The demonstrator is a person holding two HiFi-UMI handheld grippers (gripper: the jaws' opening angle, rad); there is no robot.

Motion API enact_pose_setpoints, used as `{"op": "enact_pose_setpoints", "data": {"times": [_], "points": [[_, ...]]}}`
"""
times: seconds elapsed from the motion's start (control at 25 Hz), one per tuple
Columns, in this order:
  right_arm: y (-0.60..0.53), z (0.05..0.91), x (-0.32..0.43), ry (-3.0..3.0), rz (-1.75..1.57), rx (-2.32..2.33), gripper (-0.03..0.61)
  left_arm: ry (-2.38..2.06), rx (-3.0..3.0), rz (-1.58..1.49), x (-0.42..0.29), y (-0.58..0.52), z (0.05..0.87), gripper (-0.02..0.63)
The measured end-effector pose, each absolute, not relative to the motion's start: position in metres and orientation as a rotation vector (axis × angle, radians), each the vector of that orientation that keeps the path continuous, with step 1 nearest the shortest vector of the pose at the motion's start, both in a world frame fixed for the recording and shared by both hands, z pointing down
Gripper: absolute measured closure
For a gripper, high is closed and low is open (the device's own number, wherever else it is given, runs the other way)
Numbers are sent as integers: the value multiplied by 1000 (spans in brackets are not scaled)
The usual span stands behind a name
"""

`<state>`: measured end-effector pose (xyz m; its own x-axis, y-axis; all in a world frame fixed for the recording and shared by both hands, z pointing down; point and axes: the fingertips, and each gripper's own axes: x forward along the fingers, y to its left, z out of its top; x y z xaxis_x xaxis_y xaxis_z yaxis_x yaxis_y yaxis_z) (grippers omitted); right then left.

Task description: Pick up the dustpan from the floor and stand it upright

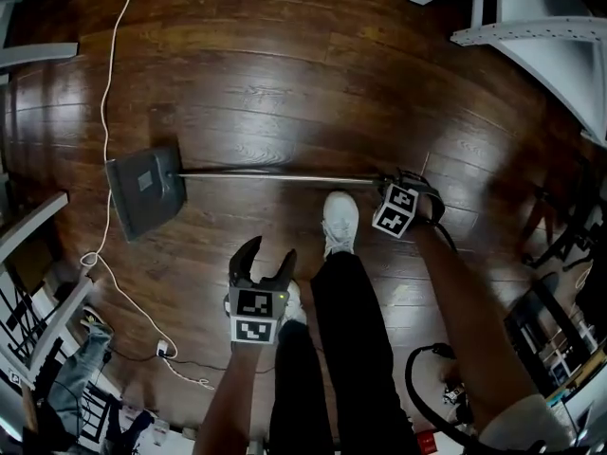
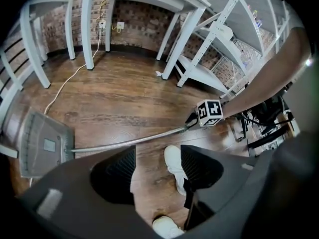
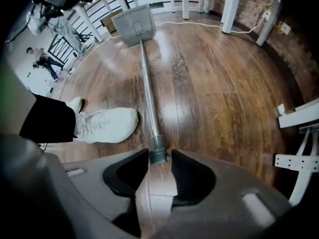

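The grey dustpan [image 1: 145, 190] lies flat on the wooden floor at the left, and its long metal handle [image 1: 275, 176] runs along the floor to the right. At the handle's far end my right gripper [image 1: 387, 180] points down. In the right gripper view the handle's grey end cap [image 3: 157, 156] sits between the tips of my right gripper [image 3: 159, 159], whose jaws are closed in against it. My left gripper [image 1: 266, 250] hangs open and empty above the floor by the person's feet, well short of the handle [image 2: 129, 142]. The pan [image 2: 44, 143] appears at the far left of the left gripper view.
The person's white shoes [image 1: 340, 221] stand just below the handle. A white cord [image 1: 109, 112] runs down the floor past the pan's left side. White shelving [image 1: 541, 27] stands at the upper right, with white frames [image 1: 28, 226] on the left and black gear [image 1: 545, 330] at the lower right.
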<state>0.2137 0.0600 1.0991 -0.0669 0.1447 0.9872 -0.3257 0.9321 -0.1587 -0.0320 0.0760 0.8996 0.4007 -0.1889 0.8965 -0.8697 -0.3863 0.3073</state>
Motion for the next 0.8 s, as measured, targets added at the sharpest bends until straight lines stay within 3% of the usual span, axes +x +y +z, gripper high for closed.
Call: {"op": "enact_pose_setpoints", "data": {"times": [0.04, 0.28, 0.56, 0.8], "points": [[61, 1100, 213, -1586, 393, 125, 464, -918, 1818, 1026, -33, 77, 900, 314], [50, 1066, 215, -1575, 360, 122, 476, -936, 1793, 990, -28, 78, 884, 316], [6, 944, 234, -1579, 293, 142, 479, -869, 1814, 932, 3, 79, 812, 316], [-7, 819, 260, -1498, 184, 156, 482, -907, 1906, 1050, -16, 76, 725, 316]]}}
